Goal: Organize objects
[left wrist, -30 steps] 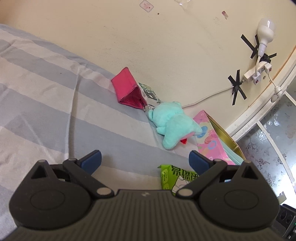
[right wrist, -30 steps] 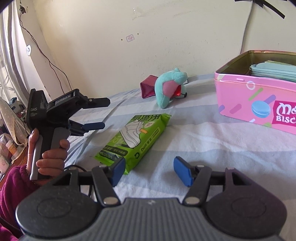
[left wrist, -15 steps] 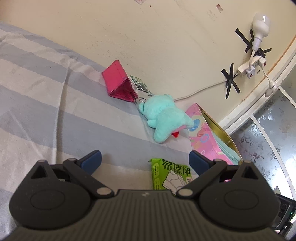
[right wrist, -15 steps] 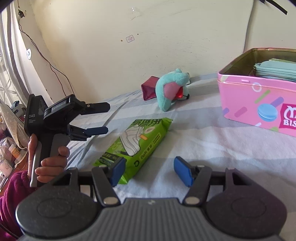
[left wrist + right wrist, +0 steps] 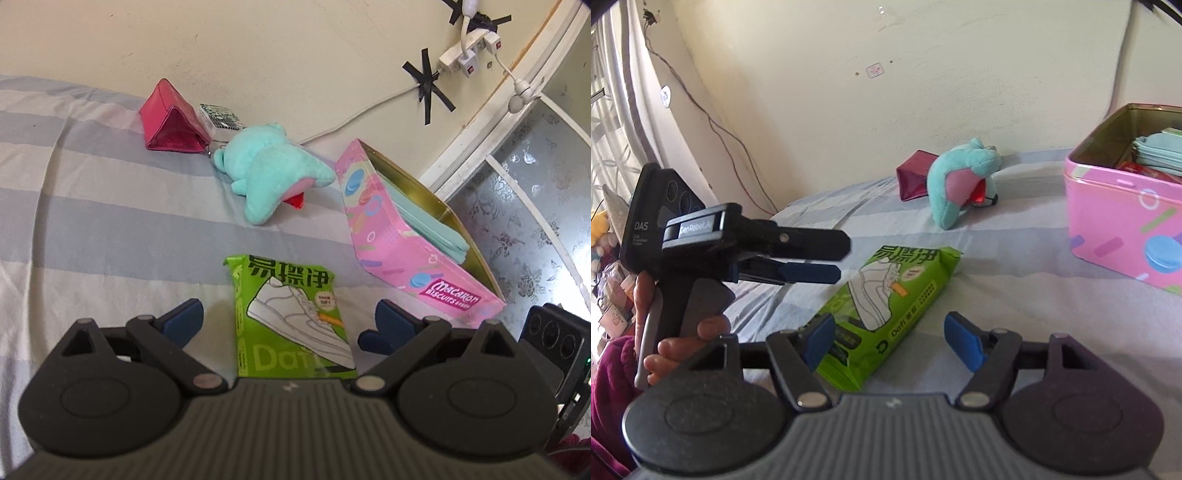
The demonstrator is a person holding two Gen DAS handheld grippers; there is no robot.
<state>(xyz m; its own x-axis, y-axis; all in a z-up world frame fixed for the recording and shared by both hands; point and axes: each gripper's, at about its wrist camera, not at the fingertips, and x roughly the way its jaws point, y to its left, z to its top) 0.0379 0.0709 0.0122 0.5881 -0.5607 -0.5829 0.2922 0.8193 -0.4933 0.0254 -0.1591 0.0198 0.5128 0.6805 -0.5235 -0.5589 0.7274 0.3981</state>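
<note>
A green wipes packet (image 5: 291, 317) (image 5: 886, 310) lies flat on the striped bedsheet. My left gripper (image 5: 290, 321) is open and hovers just above it, the packet between its fingers. My right gripper (image 5: 892, 345) is open, low over the packet's near end. The left gripper also shows in the right wrist view (image 5: 834, 258), held by a hand. A teal plush toy (image 5: 269, 173) (image 5: 960, 177) and a red pouch (image 5: 170, 122) (image 5: 912, 181) lie near the wall. An open pink biscuit tin (image 5: 406, 251) (image 5: 1123, 236) holds teal folded items.
A small patterned packet (image 5: 218, 116) sits behind the pouch against the wall. A power strip with cables (image 5: 465, 55) hangs on the wall. A window frame (image 5: 517, 110) stands at the right. Clutter lies off the bed's left edge (image 5: 609, 280).
My left gripper has moved forward and down over the green packet, which now lies between its fingers. My right gripper has closed in on the packet's near end. Both stay open.
</note>
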